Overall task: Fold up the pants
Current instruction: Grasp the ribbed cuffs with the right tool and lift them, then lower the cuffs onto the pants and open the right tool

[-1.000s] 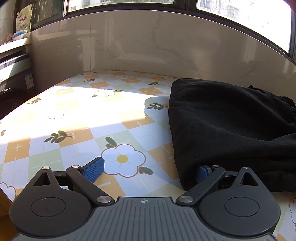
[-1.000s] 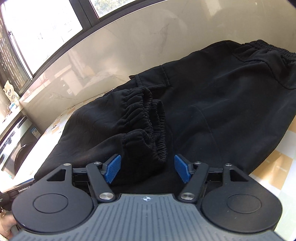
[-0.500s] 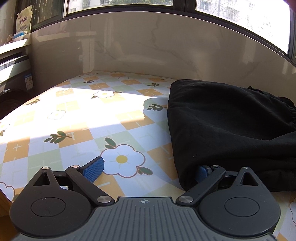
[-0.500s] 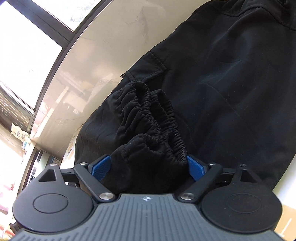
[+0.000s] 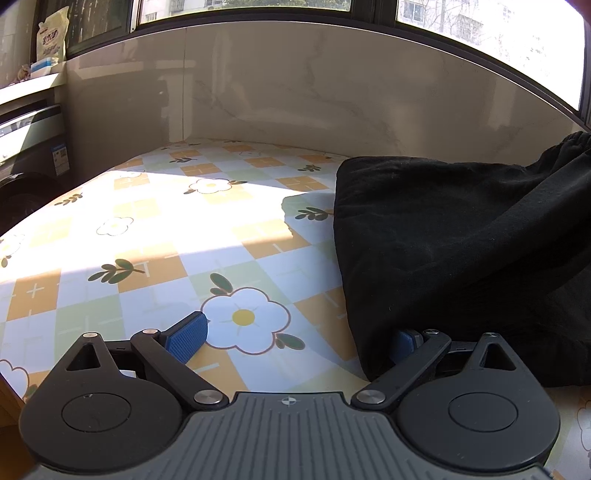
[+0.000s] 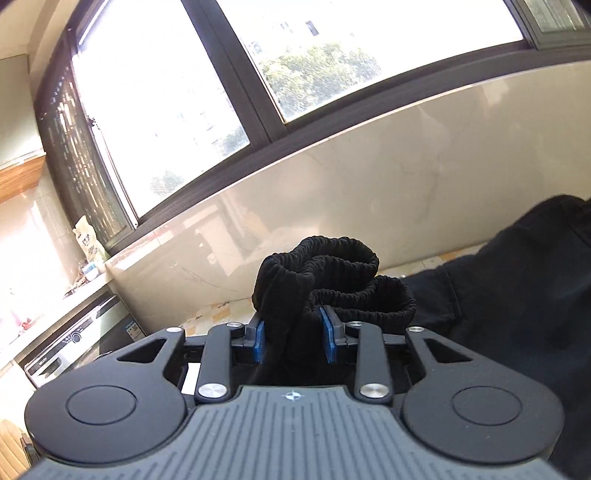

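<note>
Black pants (image 5: 436,236) lie folded on the flower-patterned table (image 5: 155,236), filling the right of the left wrist view. My left gripper (image 5: 295,338) is open at the table's near edge; its right pad is tucked under the pants' folded corner, its left pad rests over the tablecloth. My right gripper (image 6: 293,341) is shut on the bunched elastic cuffs (image 6: 325,269) of the pants and holds them raised above the table. The rest of the pants (image 6: 517,295) hangs to the right in that view.
A marble wall panel (image 5: 295,92) runs behind the table under dark-framed windows (image 6: 258,92). A washing machine (image 6: 70,343) stands at the left beyond the table edge. A bag (image 5: 51,33) sits on the left sill.
My right gripper closed on the pant cuffs and lifted them up, tilting its view toward the window. A raised fold of cloth now shows at the right of the left wrist view.
</note>
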